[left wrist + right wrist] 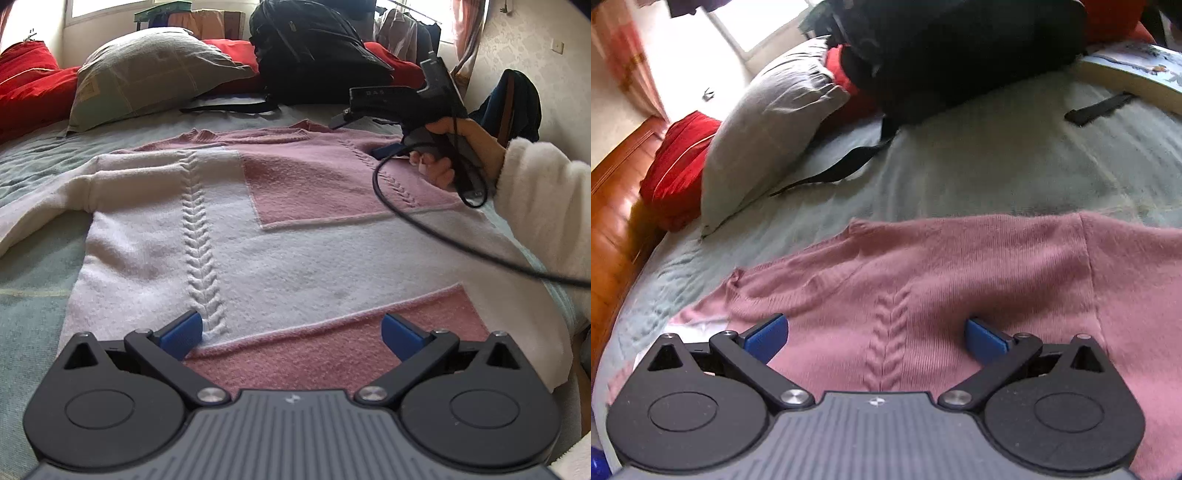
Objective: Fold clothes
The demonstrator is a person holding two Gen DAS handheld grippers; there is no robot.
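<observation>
A pink-and-white knitted sweater (258,236) lies spread flat on a pale green bedspread (33,295), filling the middle of the left wrist view, with one white sleeve (48,206) trailing toward the left edge of the frame. The left gripper (291,332) sits at the bottom centre of that view, its blue-padded jaws spread wide and holding nothing, right over the sweater's lower hem where a cable-knit rib meets a pink block. In the upper right of the same view, a hand (454,151) in a fluffy white sleeve holds the right gripper (341,120), whose tips point at the pink shoulder area near the collar; a black cable (406,218) loops down from it. In the right wrist view, the right gripper's (875,338) jaws are also wide apart and empty, just above the pink knit. Behind the sweater, toward the top of both frames, lie a grey pillow (147,74), red cushions (29,85) and a black backpack (314,55).
</observation>
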